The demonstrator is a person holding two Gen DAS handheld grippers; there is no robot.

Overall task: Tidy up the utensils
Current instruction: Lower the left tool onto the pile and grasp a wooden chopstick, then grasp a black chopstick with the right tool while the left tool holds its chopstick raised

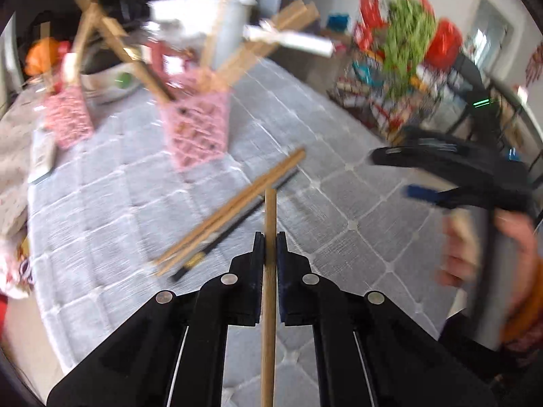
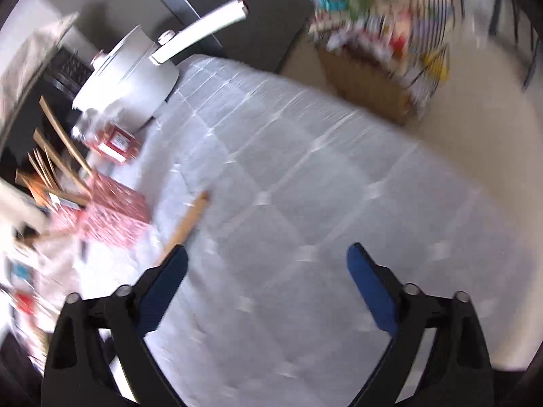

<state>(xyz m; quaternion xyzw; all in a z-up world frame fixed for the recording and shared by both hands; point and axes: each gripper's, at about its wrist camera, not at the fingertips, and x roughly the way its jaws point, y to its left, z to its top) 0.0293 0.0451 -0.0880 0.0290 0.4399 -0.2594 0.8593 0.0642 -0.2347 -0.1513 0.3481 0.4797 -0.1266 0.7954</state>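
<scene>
1. Above the grey quilted tablecloth [image 1: 112,203], the left gripper [image 1: 270,247] was clamped on a single wooden chopstick [image 1: 269,305], its jaws pressed in on the stick from both sides. The stick ran straight along the gripper's axis, its blunt tip poking out a little past the fingertips.

2. The step in hand looked like the carry: one chopstick picked up and not yet put away. The likely target was the nearer pink mesh holder [image 1: 197,118], which stood upright on the cloth ahead and already held several wooden sticks splayed outward. A second pink holder [image 1: 68,118] stood further left.

3. The next move would call for lifting the stick over the holder's rim, tipping it toward vertical and threading it between the sticks already there before letting go. The crowded opening could deflect it.

4. Loose chopsticks [image 1: 230,210], two or three pale wooden ones and a dark one, lay bundled at a slant on the cloth between gripper and holder, waiting to be sorted.

5. The right gripper [image 2: 268,254] hung wide apart over bare cloth with nothing between its blue pads [image 2: 366,278]. A wooden stick end [image 2: 190,217] lay just beside its left finger.

6. Both views were motion-blurred, so finer detail could not be made out.
</scene>
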